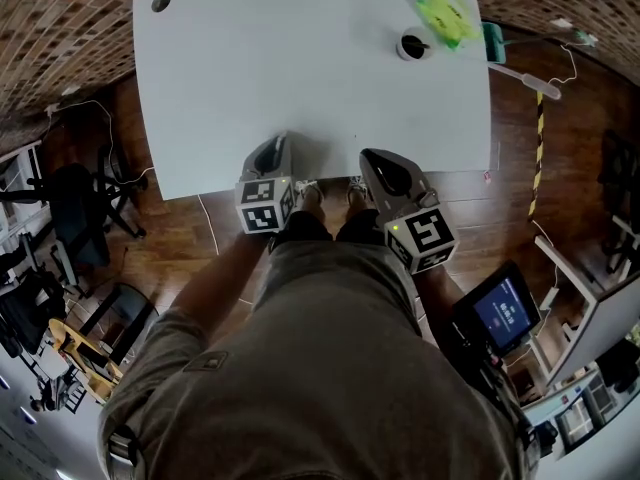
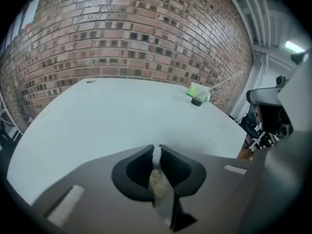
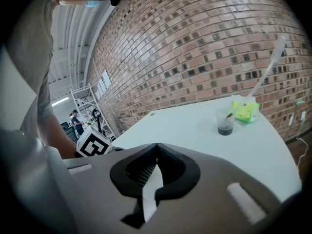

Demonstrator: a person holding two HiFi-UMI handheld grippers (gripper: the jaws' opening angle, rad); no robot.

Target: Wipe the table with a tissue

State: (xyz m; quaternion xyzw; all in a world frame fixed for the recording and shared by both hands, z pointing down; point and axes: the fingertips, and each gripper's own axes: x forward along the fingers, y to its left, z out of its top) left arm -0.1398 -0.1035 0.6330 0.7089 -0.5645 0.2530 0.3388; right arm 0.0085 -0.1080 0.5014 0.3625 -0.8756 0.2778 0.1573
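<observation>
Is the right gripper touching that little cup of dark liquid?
Apart. The right gripper view shows the cup standing well beyond the right gripper, with bare table between them.

Site type: indoor lab/workshop space. Ref. landmark: white table (image 1: 300, 68).
- Behind table: bare brick wall (image 2: 136, 33).
- Under table: wood floor (image 1: 200, 243).
- Left of table: black office chairs (image 1: 85, 203); further off, metal rack (image 3: 90, 106).
- Right of table: yellow-black striped strip (image 1: 539, 148) on floor, small lit monitor (image 1: 505, 313), white desks (image 1: 600, 313) w/ equipment.
- Above, right of table: ceiling light (image 2: 294, 46), exposed ducting (image 2: 263, 13).
</observation>
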